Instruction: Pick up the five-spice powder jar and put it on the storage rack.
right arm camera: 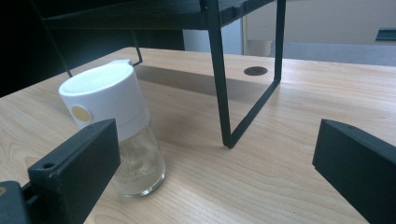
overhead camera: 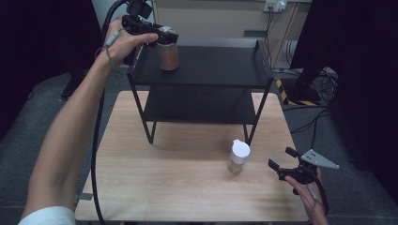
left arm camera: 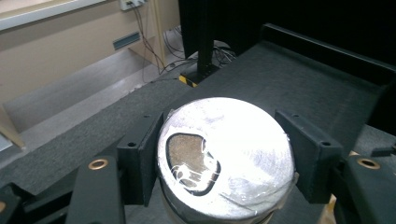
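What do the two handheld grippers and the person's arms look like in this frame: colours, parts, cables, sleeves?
Both grippers are black. The left gripper trails a thick black cable; its flat rectangular pads have small screw holes, with brass-coloured bushings behind them. The right gripper carries a grey three-cornered plate on top, and its own black cable loops by the hand. The forearms are bare; a white sleeve edge shows at the left arm.

Count, items on and around the table (overhead camera: 141,187):
- jars: two. One brown-filled jar (overhead camera: 167,55) on the rack's top shelf, one white-capped jar (overhead camera: 238,157) on the tabletop.
- black two-shelf rack (overhead camera: 211,70): one.
- handheld grippers: two, left gripper (overhead camera: 159,33), right gripper (overhead camera: 283,158).
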Action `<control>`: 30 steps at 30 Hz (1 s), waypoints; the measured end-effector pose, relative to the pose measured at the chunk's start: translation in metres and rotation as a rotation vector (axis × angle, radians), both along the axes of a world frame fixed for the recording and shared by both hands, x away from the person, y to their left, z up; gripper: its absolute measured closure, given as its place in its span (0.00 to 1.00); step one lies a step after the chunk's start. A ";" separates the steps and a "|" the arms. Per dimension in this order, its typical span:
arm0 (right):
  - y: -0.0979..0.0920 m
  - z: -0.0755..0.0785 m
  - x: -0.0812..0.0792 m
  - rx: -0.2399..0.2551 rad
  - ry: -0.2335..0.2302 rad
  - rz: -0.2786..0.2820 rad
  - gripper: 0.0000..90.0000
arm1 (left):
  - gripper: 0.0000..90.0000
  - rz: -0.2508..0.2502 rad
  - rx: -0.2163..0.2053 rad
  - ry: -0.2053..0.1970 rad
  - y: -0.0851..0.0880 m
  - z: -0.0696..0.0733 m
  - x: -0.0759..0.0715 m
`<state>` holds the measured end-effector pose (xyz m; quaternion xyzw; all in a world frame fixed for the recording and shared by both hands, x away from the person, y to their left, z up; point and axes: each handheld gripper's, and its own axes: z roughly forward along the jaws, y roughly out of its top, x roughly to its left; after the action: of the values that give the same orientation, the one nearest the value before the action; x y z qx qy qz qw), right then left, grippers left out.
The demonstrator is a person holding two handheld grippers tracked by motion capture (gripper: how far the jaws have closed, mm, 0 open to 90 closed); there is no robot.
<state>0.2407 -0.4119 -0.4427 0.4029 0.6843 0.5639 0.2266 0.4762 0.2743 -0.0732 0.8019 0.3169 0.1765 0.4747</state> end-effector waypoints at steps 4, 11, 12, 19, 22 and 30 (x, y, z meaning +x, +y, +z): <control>-0.001 0.000 0.000 0.001 -0.001 -0.002 0.01 | 0.38 0.012 0.010 0.012 -0.001 -0.002 0.006; -0.001 0.000 0.000 0.001 0.001 -0.002 0.01 | 0.38 0.004 0.005 0.018 0.000 -0.005 0.009; -0.001 0.000 0.000 0.001 0.001 -0.002 0.01 | 0.38 0.004 0.003 0.015 0.000 -0.006 0.009; -0.001 0.000 -0.001 0.003 0.000 -0.002 0.01 | 0.20 0.031 -0.027 0.001 0.001 -0.010 0.009; 0.000 0.000 0.000 0.004 0.003 -0.003 0.01 | 0.09 0.047 -0.026 -0.008 -0.004 -0.010 0.005; -0.001 -0.001 -0.001 0.012 0.001 -0.001 0.01 | 0.03 0.040 -0.052 -0.058 -0.005 -0.002 -0.009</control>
<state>0.2399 -0.4131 -0.4432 0.4049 0.6809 0.5677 0.2240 0.4672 0.2689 -0.0752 0.7772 0.3237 0.2007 0.5009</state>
